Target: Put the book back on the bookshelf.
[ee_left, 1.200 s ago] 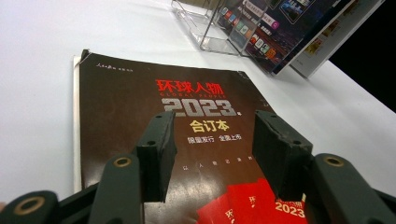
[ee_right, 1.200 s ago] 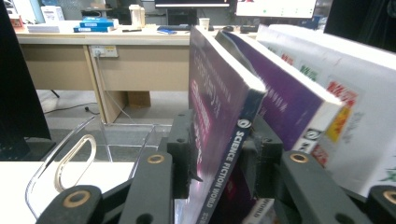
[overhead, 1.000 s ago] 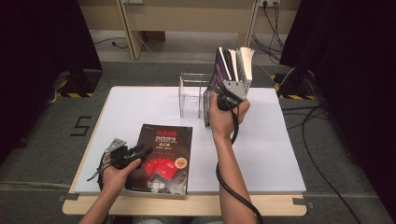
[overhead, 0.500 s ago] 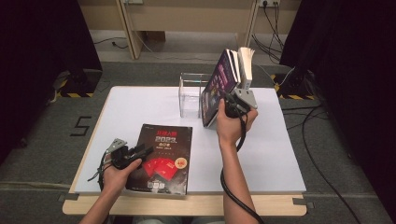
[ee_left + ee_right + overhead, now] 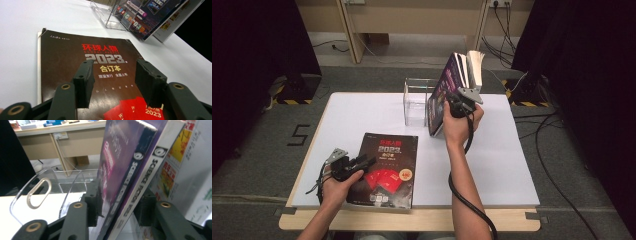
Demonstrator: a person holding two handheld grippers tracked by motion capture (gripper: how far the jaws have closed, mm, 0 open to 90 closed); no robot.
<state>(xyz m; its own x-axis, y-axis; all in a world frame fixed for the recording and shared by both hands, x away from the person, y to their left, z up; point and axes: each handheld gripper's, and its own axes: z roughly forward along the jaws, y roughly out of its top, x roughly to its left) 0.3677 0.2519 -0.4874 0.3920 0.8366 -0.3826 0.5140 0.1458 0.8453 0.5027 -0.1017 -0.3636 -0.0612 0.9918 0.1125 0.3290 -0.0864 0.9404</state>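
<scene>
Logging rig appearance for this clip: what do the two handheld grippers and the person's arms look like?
Both the left gripper and the right gripper are black, each with two blocky jaws on arms with brass-coloured rivets, seen close in the gripper views. Each carries a grey three-cornered plate on top. A thick black cable trails from the right gripper along the forearm. No sleeves show on the forearms.

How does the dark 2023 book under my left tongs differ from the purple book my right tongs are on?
The dark 2023 book lies flat, cover up, on the table; the purple book stands tilted among other books beside the clear rack. The left tongs hover open over the dark book, not gripping; the right tongs straddle the purple book, having just opened wider. Both are softcovers.
</scene>
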